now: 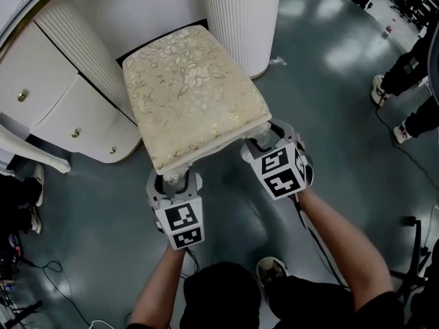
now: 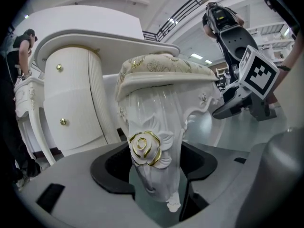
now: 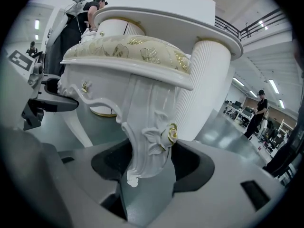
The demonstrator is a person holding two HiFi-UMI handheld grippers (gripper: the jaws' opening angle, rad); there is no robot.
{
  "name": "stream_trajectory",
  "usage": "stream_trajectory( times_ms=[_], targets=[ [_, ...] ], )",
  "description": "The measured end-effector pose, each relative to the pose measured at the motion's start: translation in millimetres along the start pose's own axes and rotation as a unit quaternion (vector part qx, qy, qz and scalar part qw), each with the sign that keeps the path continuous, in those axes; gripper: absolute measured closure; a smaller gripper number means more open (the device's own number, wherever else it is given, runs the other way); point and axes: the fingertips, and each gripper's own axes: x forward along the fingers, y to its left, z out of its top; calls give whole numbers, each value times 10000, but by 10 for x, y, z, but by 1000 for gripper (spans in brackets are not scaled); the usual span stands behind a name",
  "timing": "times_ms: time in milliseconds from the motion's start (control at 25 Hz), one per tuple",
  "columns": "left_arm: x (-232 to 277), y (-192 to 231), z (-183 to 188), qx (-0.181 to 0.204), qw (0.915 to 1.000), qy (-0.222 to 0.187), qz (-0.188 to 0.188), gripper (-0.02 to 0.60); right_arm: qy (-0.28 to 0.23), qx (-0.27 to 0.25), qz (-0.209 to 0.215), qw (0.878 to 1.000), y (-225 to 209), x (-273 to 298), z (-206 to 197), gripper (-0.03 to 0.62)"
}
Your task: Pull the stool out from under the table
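Underfoot, you have a smooth, dark grey-green floor that throws back pale patches of the ceiling lights. At your far left, loose cables trail across it. Next comes the white counter, its left pedestal ribbed and fitted with drawers carrying small gold knobs.

Your left gripper is clamped on the stool's near left leg. In the left gripper view the jaws press both sides of the white carved leg, just by its gold-edged rose. The stool stands between the counter's two pedestals. Its cream, flower-patterned seat has its far edge at the dark gap between them, and the rest reaches out over open floor toward you.

Your right gripper grips the near right leg in the same way, the jaws closed against the carved leg beside its rose. Just beyond it rises the counter's fluted right pedestal.

Farther right, the floor runs open, and the legs and shoes of bystanders show at the edge. Both gripper views show a large hall with strip lights, a railed balcony overhead, and another person standing well off.
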Motion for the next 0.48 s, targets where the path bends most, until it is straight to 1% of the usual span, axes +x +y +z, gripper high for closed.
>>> stream_trajectory(
  times_ms=[320,480],
  targets=[
    [-32,11,24,-13,10000,49,-32,293,115,47,-1,9999,1,-50,20,335],
    [-65,4,22,-42,9998,199,-57,293,206,54,96,9997,19,-96,9,335]
  ],
)
